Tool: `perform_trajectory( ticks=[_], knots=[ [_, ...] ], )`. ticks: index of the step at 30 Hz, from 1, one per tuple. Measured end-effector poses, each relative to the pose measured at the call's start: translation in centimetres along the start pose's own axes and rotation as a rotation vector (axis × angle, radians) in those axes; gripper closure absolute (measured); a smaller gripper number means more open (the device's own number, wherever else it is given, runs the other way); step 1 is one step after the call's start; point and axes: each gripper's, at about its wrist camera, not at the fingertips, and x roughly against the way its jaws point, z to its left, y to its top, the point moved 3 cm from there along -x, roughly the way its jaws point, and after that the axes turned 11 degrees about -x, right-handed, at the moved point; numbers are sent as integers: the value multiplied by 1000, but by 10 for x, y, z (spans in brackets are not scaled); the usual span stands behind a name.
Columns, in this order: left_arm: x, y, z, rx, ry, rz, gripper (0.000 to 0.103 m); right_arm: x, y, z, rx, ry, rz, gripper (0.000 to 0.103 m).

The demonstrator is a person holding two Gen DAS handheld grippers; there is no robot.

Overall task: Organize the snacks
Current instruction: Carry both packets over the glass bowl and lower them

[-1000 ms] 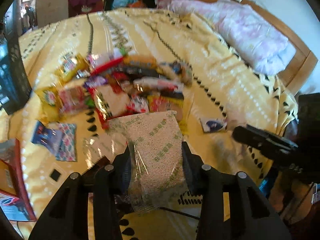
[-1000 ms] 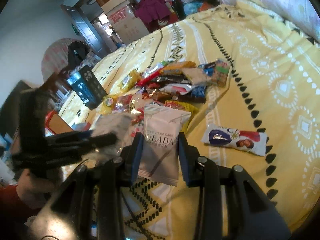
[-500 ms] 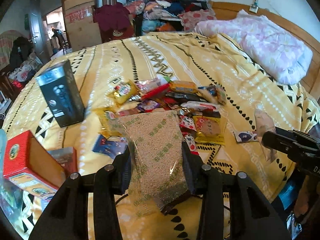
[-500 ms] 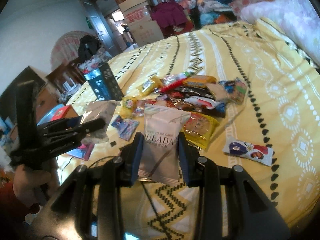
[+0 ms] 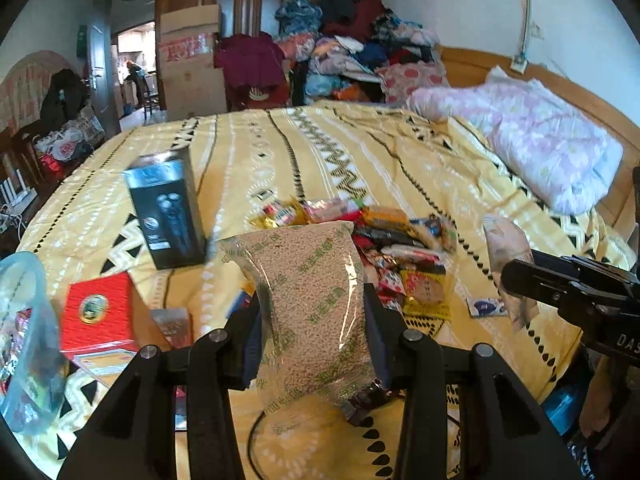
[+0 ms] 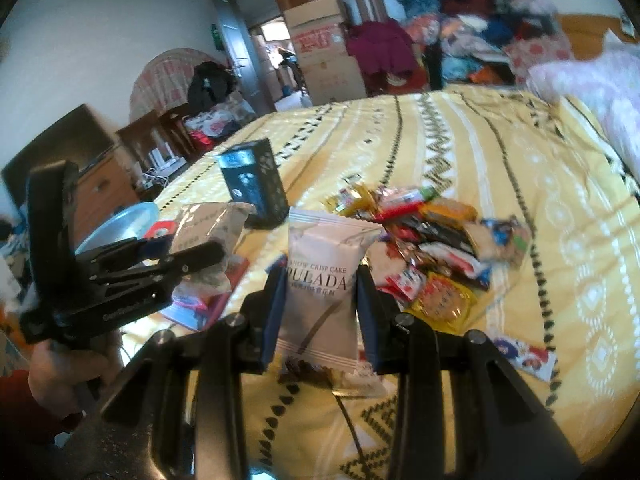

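Clear grain pouch (image 5: 312, 312): clamped in left gripper (image 5: 312, 320)
White cake packet (image 6: 324, 292): clamped in right gripper (image 6: 322, 304)
Snack pile (image 5: 384, 248): mostly unsorted on bedspread (image 5: 400, 160)

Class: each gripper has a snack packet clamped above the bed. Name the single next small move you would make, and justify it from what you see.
Probably carry the left gripper with its grain packet leftward toward the clear bag, which already seems to hold snacks. Both packets, including the right gripper's white crisp cake packet, hang clear of the snack pile.
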Motion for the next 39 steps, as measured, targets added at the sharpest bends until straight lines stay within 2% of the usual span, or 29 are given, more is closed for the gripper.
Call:
perform_trajectory(
  ticks=[10, 16, 39],
  knots=[
    [37, -3, 63, 98, 53, -57, 58, -18, 23, 53, 88, 64, -9, 68],
    [55, -7, 86, 127, 79, -88, 58, -28, 27, 81, 134, 96, 1, 68],
    [96, -50, 183, 285, 190, -107, 58, -77, 28, 194, 284, 261, 48, 68]
  ],
)
